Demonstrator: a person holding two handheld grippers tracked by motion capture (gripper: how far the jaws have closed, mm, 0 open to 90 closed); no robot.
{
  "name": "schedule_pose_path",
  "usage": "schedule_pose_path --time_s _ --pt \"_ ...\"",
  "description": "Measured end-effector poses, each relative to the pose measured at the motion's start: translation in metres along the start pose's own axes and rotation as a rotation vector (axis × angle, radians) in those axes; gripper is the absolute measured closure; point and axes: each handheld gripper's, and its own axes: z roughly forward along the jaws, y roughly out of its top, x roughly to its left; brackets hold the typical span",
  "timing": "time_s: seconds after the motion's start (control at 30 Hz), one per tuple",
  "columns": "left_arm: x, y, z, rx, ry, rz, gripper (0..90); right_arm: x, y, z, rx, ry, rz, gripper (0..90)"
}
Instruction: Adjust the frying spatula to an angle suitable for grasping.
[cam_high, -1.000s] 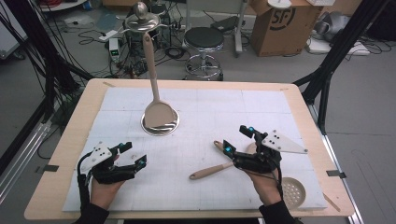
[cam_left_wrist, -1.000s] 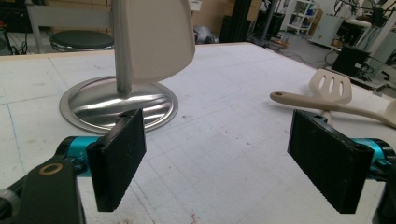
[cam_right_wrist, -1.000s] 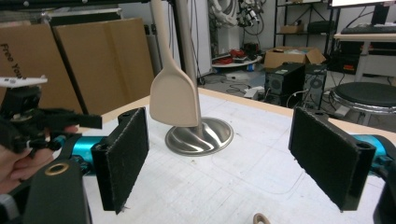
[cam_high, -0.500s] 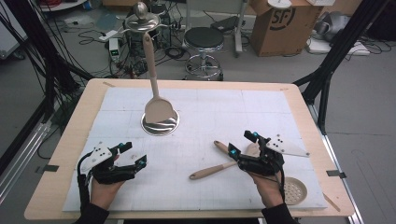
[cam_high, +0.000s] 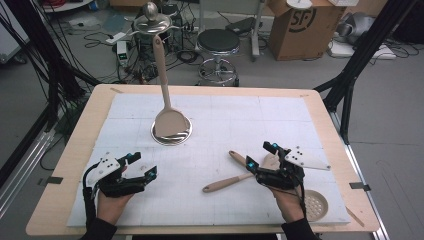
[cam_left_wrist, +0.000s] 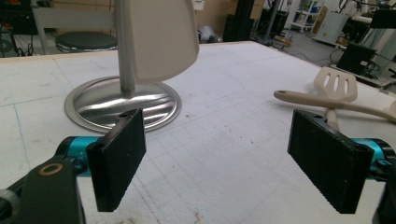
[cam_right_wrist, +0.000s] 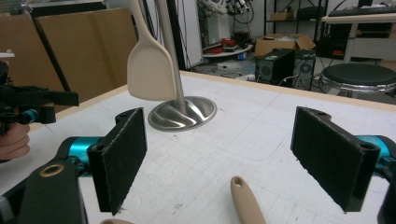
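Observation:
A beige spatula (cam_high: 169, 120) hangs upright against a thin post on a round metal base (cam_high: 171, 136), mid-table. Two beige utensils lie crossed on the white mat: one long handle (cam_high: 226, 183) points left, and a shorter one (cam_high: 237, 158) lies behind it. Their heads are hidden under my right gripper (cam_high: 259, 155), which is open just above them. In the right gripper view (cam_right_wrist: 219, 163) a handle tip (cam_right_wrist: 245, 201) lies between the jaws. My left gripper (cam_high: 143, 164) is open and empty at the near left. Its own view (cam_left_wrist: 219, 172) shows a slotted spatula head (cam_left_wrist: 336, 83).
A white perforated disc (cam_high: 315, 204) lies near the table's front right corner, beside my right wrist. The white mat (cam_high: 225, 115) covers most of the wooden table (cam_high: 70, 165). A stool, a cardboard box and cables stand on the floor beyond the far edge.
My right gripper has shifted slightly toward the near edge, closer over the utensils' heads. The left gripper and the stand have not moved.

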Motion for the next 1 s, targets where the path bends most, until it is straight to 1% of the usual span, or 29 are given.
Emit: schedule_pose_path --time_s 0.17,0.3,0.43,0.53,0.63,0.77,0.8,0.93,1.0 --pt "-0.001 0.0 0.0 0.001 -0.004 0.006 19.8 -0.007 -0.004 -0.001 0.012 -0.009 0.038 17.5" --pt "-0.001 -0.001 0.001 0.006 -0.004 0.009 19.8 -0.008 -0.005 -0.002 0.017 -0.011 0.043 17.5" --pt "-0.001 -0.001 0.001 0.007 -0.001 0.007 19.8 -0.009 -0.008 -0.001 0.029 -0.002 0.05 17.5" --pt "0.0 -0.002 0.001 0.011 -0.002 0.008 19.8 -0.009 -0.011 0.0 0.055 0.006 0.048 17.5" --pt "0.0 -0.002 0.001 0.011 0.0 0.004 19.8 -0.008 -0.015 0.002 0.099 0.019 0.048 17.5" --pt "0.0 -0.002 0.001 0.01 -0.002 0.006 19.8 -0.01 -0.023 0.001 0.145 0.035 0.054 17.5" --pt "0.0 -0.002 0.001 0.01 -0.002 0.006 19.8 -0.01 -0.025 0.0 0.155 0.045 0.065 17.6" --pt "-0.001 -0.002 0.002 0.011 -0.002 0.004 19.8 -0.011 -0.029 -0.003 0.169 0.042 0.067 18.0" --pt "-0.001 -0.002 0.002 0.013 -0.001 0.006 19.8 -0.011 -0.031 -0.004 0.164 0.048 0.073 19.9"
